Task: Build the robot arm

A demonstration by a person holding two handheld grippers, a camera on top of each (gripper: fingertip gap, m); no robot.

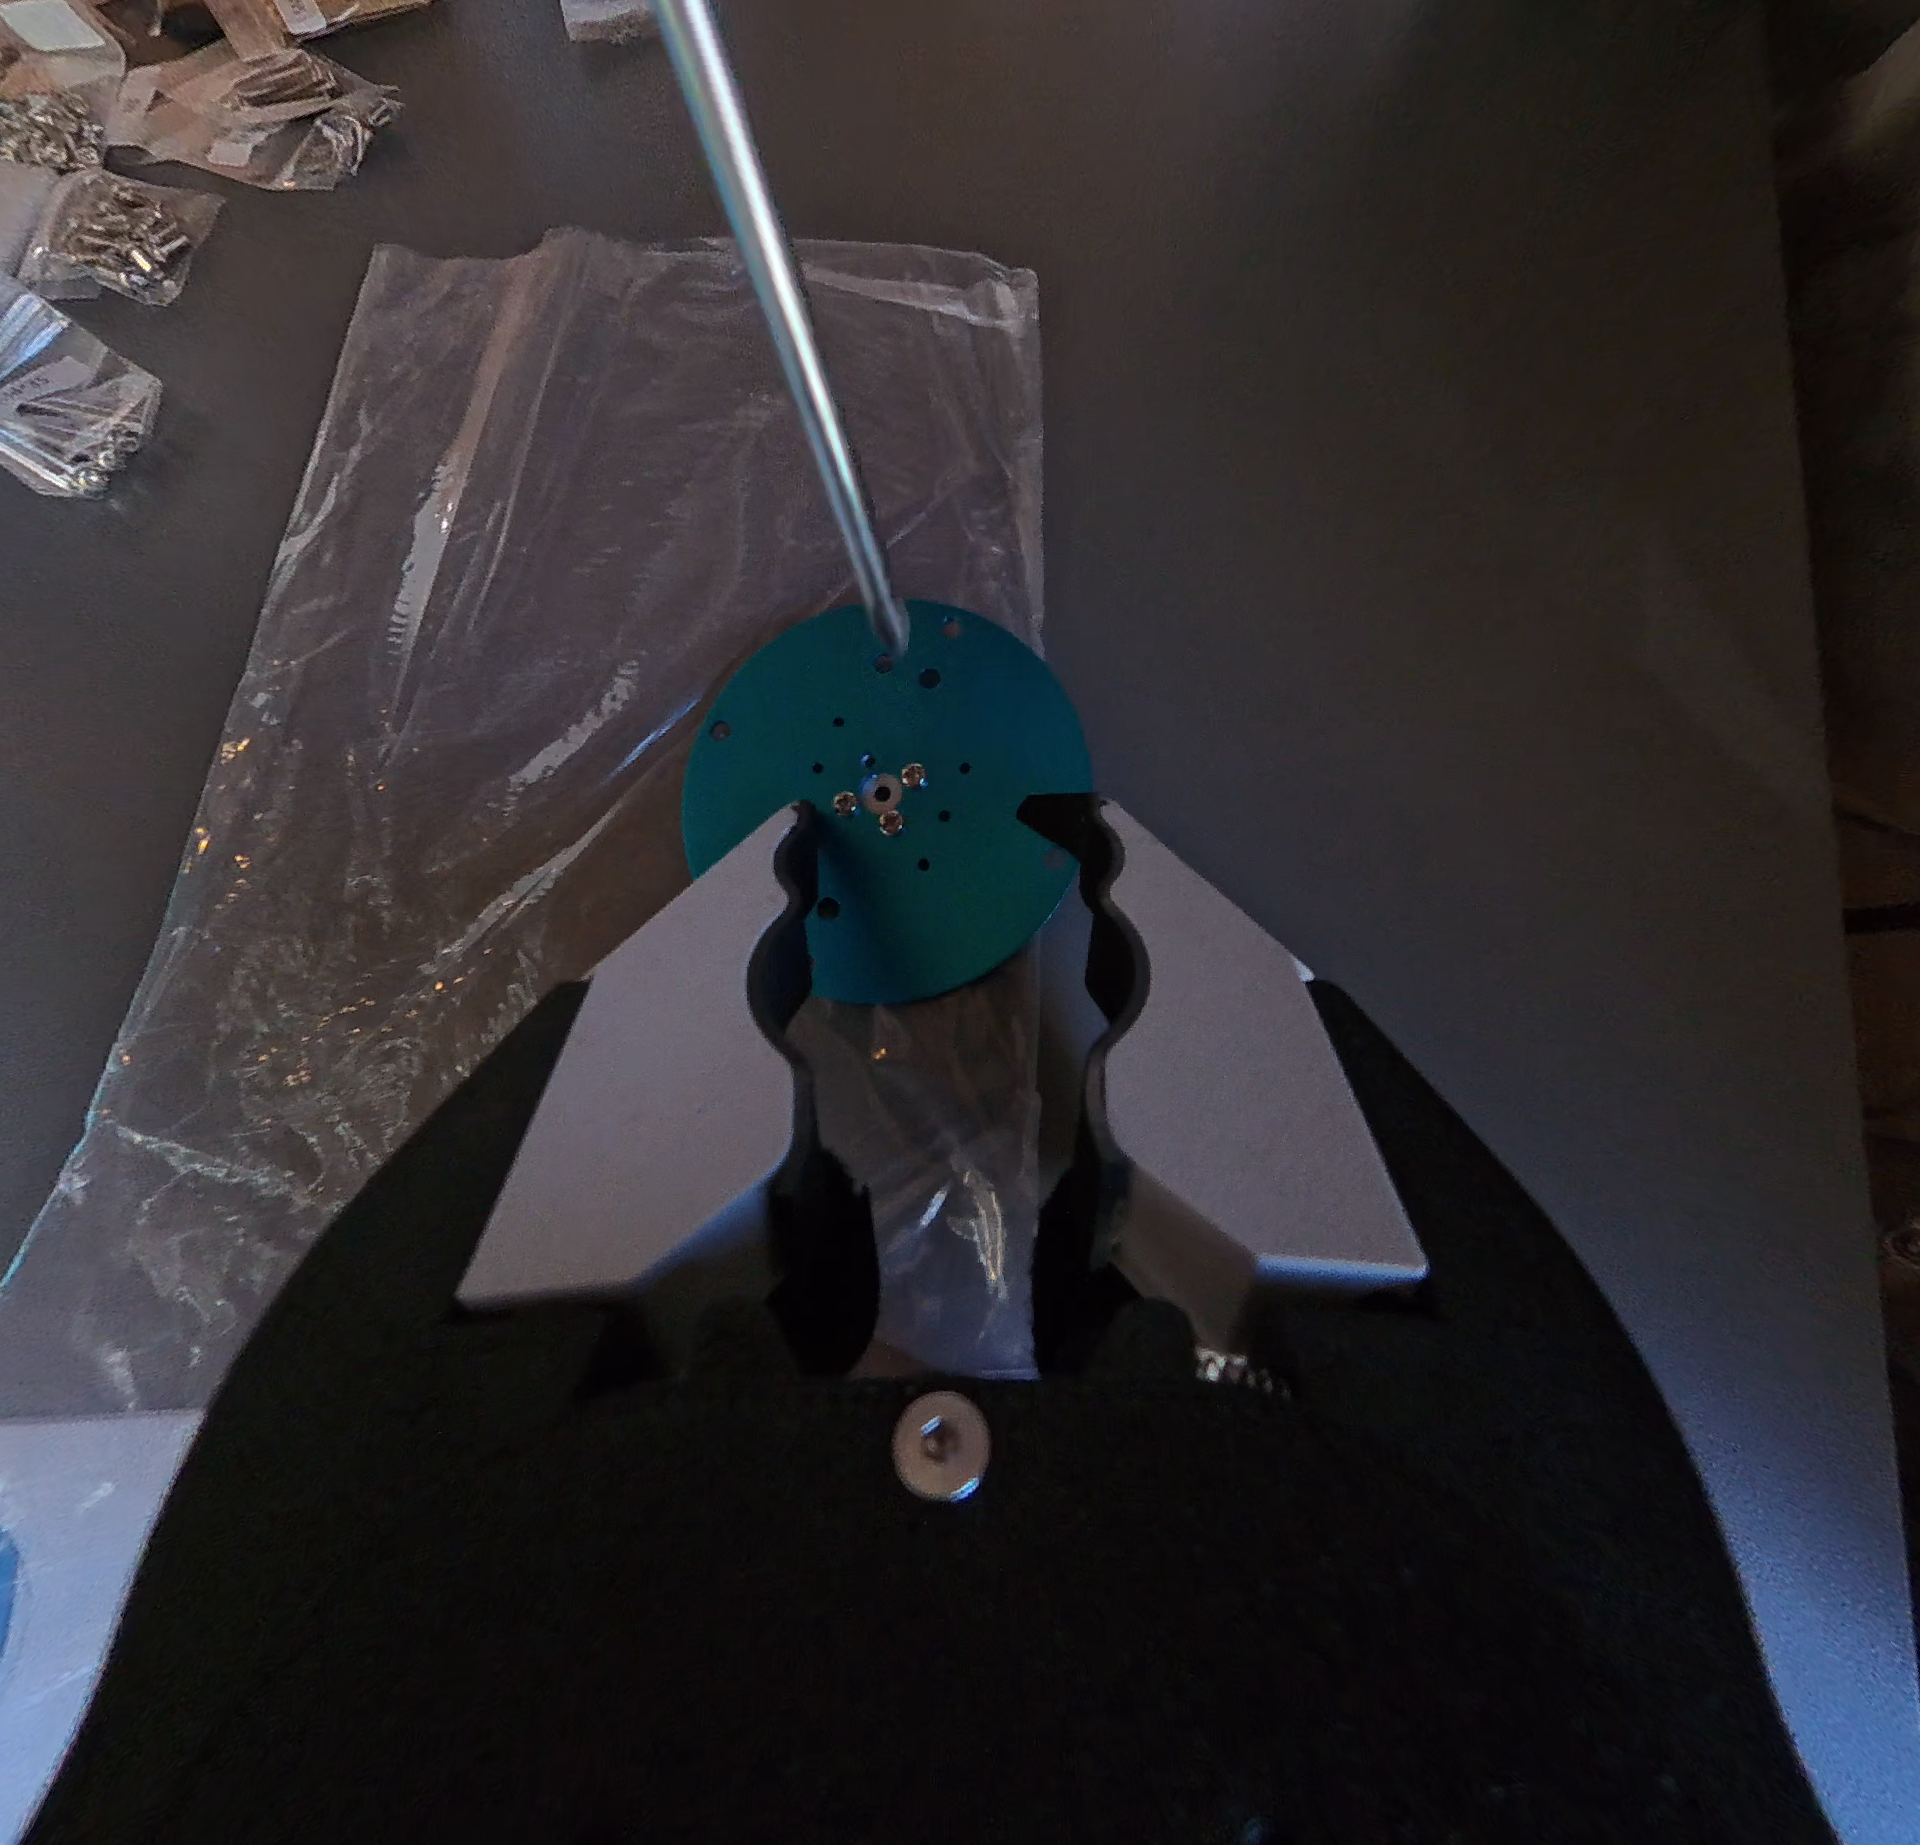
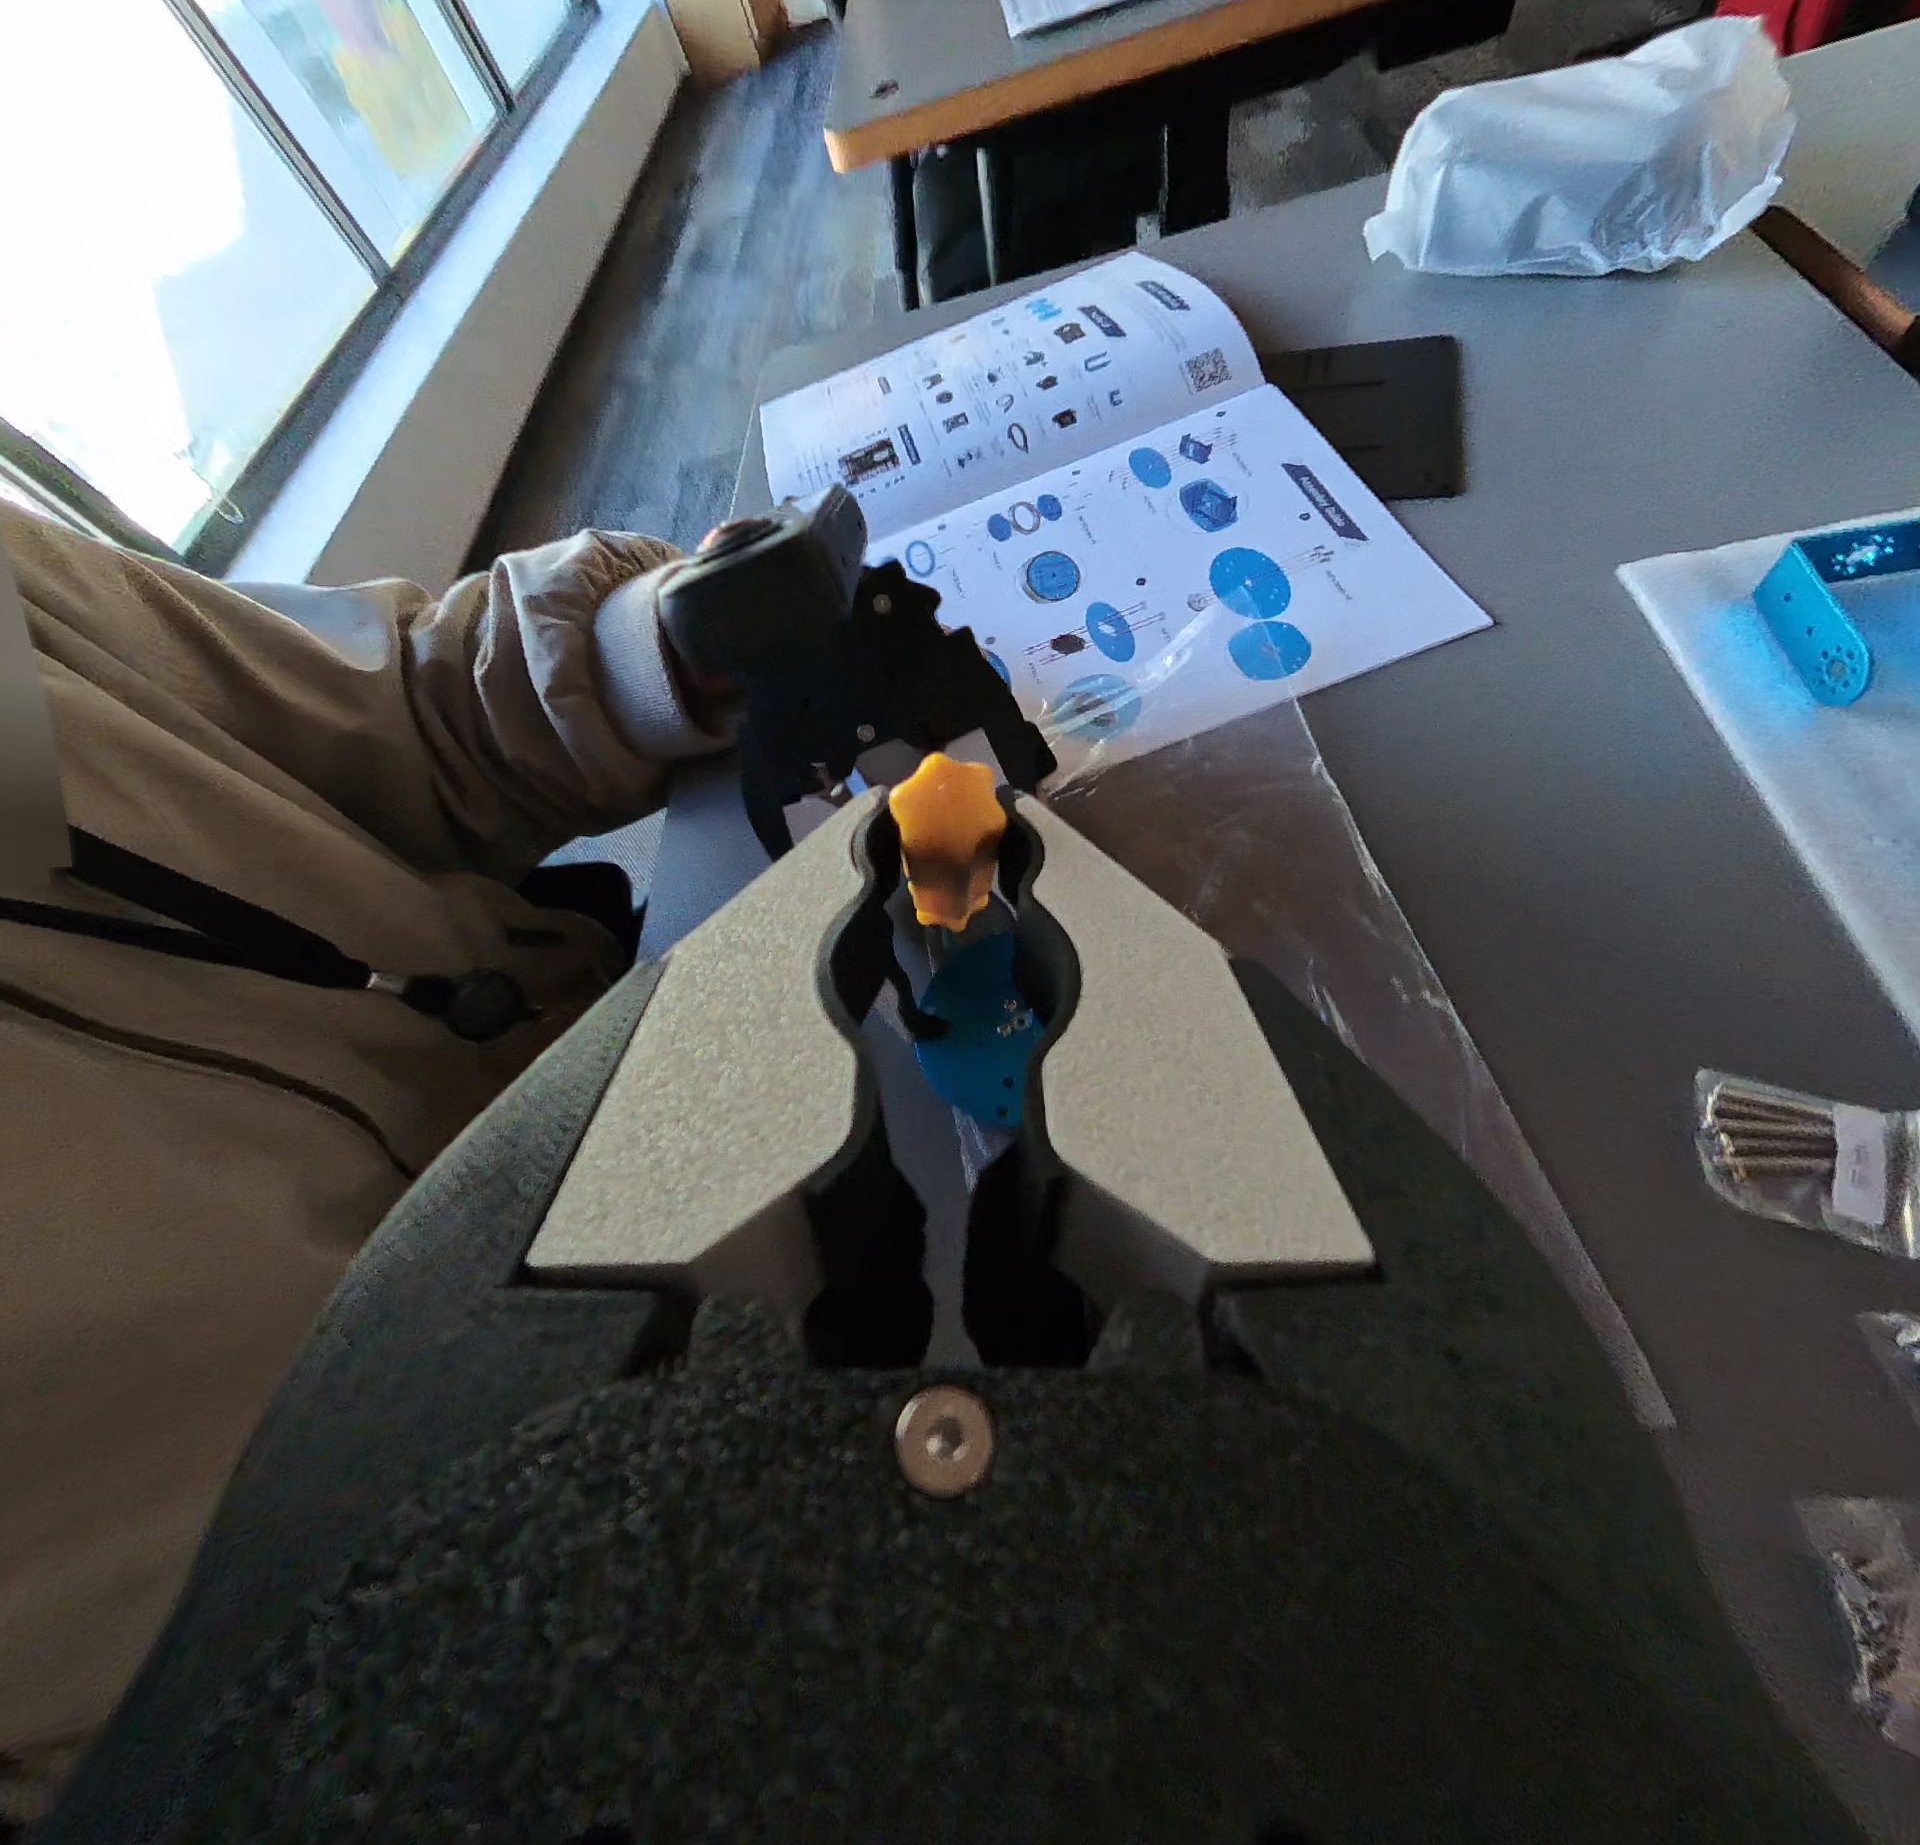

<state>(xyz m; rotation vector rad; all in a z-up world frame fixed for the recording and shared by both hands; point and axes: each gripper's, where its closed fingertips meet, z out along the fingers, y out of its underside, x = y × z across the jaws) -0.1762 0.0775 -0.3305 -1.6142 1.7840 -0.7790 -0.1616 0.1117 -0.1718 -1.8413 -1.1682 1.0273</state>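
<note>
My left gripper [image 1: 948, 808] is shut on a round teal-blue metal disc [image 1: 935, 715] with several small holes and three small screws near its centre. The disc is held over a clear plastic bag [image 1: 540, 652]. A thin steel screwdriver shaft [image 1: 769, 268] slants down from above, and its tip rests at a hole near the disc's far edge. My right gripper [image 2: 948, 808] is shut on the screwdriver's yellow handle [image 2: 943, 860]. Past it in the right wrist view are the blue disc [image 2: 971, 1037] and the left gripper [image 2: 894, 673], held by a person's beige-sleeved hand [image 2: 582, 652].
Several small bags of screws [image 1: 114, 237] lie at the far left of the grey table [image 1: 1403, 548]. The right wrist view shows an open instruction booklet [image 2: 1122, 507], a black plate [image 2: 1382, 413], a blue bracket [image 2: 1818, 611] on white foam, a crumpled white bag [image 2: 1590, 154] and a screw bag [image 2: 1808, 1161].
</note>
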